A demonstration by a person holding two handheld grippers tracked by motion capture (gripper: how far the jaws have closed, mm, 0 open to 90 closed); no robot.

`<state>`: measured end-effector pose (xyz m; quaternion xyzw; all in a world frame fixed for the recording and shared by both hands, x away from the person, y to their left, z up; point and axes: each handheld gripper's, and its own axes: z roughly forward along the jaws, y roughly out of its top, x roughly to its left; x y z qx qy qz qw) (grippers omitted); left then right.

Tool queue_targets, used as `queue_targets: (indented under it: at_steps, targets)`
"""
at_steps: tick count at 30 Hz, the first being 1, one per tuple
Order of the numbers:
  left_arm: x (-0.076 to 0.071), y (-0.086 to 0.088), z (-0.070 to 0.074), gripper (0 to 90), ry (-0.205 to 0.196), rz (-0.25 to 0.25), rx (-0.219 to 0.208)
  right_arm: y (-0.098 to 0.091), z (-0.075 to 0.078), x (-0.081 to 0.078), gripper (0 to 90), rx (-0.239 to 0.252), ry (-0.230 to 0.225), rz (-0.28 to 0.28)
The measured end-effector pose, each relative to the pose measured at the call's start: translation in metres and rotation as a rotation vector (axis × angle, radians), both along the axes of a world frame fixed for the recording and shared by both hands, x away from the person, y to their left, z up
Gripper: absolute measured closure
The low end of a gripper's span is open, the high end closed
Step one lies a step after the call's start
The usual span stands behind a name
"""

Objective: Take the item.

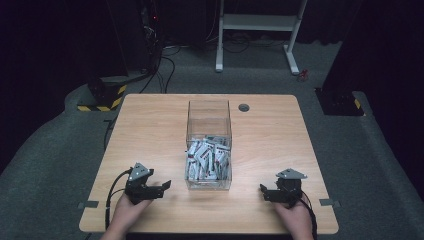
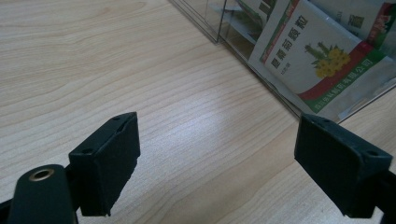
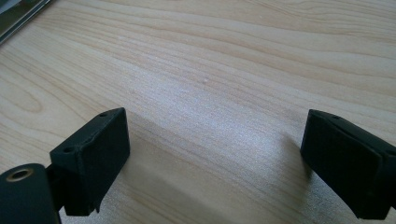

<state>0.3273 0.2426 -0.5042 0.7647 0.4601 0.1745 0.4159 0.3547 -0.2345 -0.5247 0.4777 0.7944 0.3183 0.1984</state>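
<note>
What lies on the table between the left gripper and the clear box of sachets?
Nothing: between the left gripper and the clear box is bare wooden table, seen in the high and left gripper views.

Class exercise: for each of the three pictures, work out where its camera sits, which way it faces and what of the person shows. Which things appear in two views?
High view: above the person's side, looking forward and down on the table; forearms, left tongs, right tongs.
Left gripper view: on the left tongs, facing the clear box; open jaws.
Right gripper view: on the right tongs, facing tabletop; open jaws.
Shared: box, packets, table.
</note>
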Motion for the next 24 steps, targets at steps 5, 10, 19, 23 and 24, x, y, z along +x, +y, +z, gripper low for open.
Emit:
queue_targets:
  at_steps: [5,10,19,23,24]
  targets:
    - [-0.004,-0.004,0.006,14.3,-0.046,0.017,-0.04,0.0,0.0,0.0,7.8,0.0,0.0,0.0]
    - [-0.004,-0.012,0.011,14.1,-0.081,0.049,-0.062,0.0,0.0,0.0,7.7,0.001,0.002,-0.003]
    - [-0.004,-0.017,0.011,14.1,-0.063,0.052,-0.031,0.001,0.0,0.0,7.7,0.001,0.002,-0.003]
    - [-0.005,-0.017,0.013,15.0,-0.04,0.028,-0.003,0.001,0.0,0.001,7.7,0.001,0.001,0.0]
    - [-0.005,-0.017,0.014,15.0,-0.036,0.023,0.0,0.001,0.0,0.001,7.6,0.001,0.002,-0.001]
